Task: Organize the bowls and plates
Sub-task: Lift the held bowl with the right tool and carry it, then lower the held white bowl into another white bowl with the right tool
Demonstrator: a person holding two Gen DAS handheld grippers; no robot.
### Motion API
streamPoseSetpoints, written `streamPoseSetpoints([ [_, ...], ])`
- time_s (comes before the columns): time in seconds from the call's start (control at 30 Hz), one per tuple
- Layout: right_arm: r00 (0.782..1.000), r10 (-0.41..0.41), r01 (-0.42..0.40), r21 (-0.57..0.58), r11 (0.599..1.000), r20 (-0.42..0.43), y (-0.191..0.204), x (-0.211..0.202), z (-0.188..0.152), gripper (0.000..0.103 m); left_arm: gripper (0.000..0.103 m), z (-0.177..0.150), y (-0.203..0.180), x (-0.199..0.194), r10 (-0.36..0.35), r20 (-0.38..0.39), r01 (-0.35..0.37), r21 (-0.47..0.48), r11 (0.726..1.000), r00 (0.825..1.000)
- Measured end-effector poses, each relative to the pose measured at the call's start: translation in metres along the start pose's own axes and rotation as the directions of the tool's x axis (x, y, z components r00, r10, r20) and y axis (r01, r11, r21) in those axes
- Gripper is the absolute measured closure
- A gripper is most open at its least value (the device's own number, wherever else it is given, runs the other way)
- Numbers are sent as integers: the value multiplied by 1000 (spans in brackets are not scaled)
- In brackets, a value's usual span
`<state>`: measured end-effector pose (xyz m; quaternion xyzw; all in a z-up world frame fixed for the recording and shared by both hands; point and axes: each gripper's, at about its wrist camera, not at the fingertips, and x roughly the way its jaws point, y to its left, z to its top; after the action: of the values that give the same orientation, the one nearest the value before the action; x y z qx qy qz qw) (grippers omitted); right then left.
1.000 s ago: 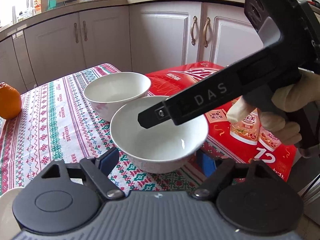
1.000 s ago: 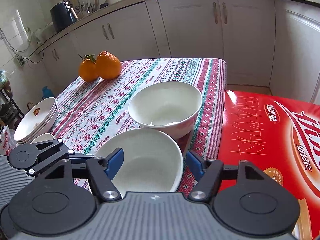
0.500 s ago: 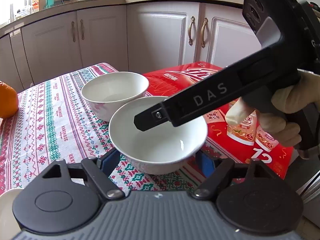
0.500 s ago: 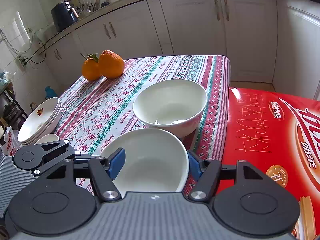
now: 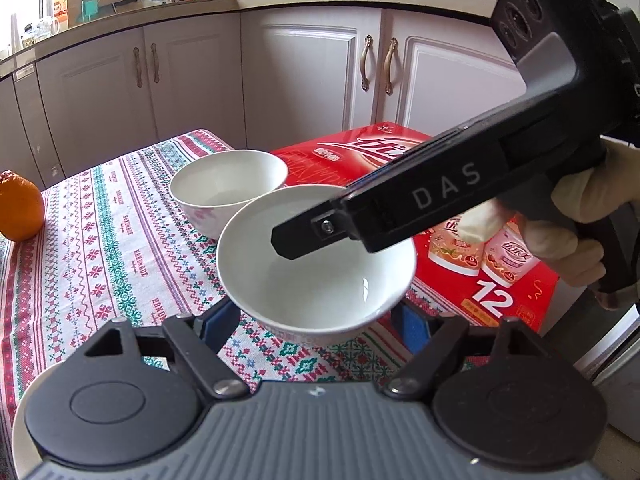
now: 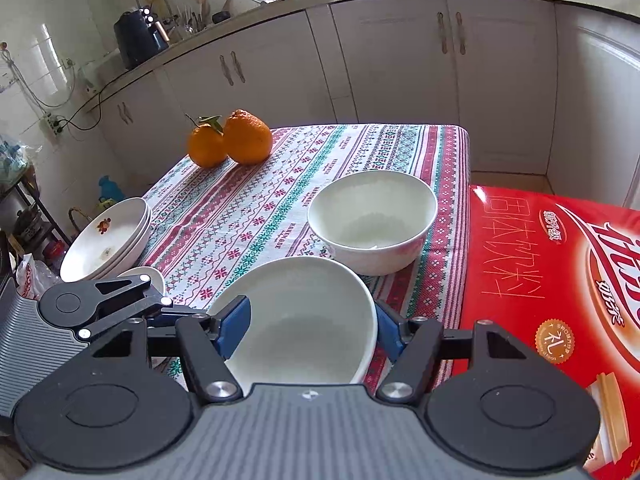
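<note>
A white bowl [image 6: 304, 320] sits between the blue pads of my right gripper [image 6: 312, 328], which is shut on its sides and holds it tilted above the tablecloth. The same bowl [image 5: 320, 272] shows in the left wrist view, with the right gripper's black finger across it. My left gripper [image 5: 316, 326] is open, its pads either side of the bowl's near base. A second white bowl [image 6: 372, 220] stands on the table just beyond; it also shows in the left wrist view [image 5: 228, 190]. A stack of white plates [image 6: 106, 236] sits at the table's left edge.
Two oranges [image 6: 232, 144] sit at the far left of the patterned tablecloth [image 6: 260, 208]. A red carton [image 6: 552, 280] lies to the right of the table. White kitchen cabinets [image 6: 400, 64] stand behind. A small white dish [image 6: 142, 276] lies by the plates.
The held bowl has risen slightly and shifted toward the second bowl. The left gripper has stayed close under it.
</note>
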<state>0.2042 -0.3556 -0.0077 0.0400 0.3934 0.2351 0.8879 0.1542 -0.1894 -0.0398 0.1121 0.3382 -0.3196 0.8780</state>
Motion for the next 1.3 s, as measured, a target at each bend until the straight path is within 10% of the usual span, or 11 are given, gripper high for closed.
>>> streamPoseSetpoints([
  [1.3,995,103,-102,-141,985,3,135,14,10,32,21,-49,69,-106,77,26,-75,-77,994,997],
])
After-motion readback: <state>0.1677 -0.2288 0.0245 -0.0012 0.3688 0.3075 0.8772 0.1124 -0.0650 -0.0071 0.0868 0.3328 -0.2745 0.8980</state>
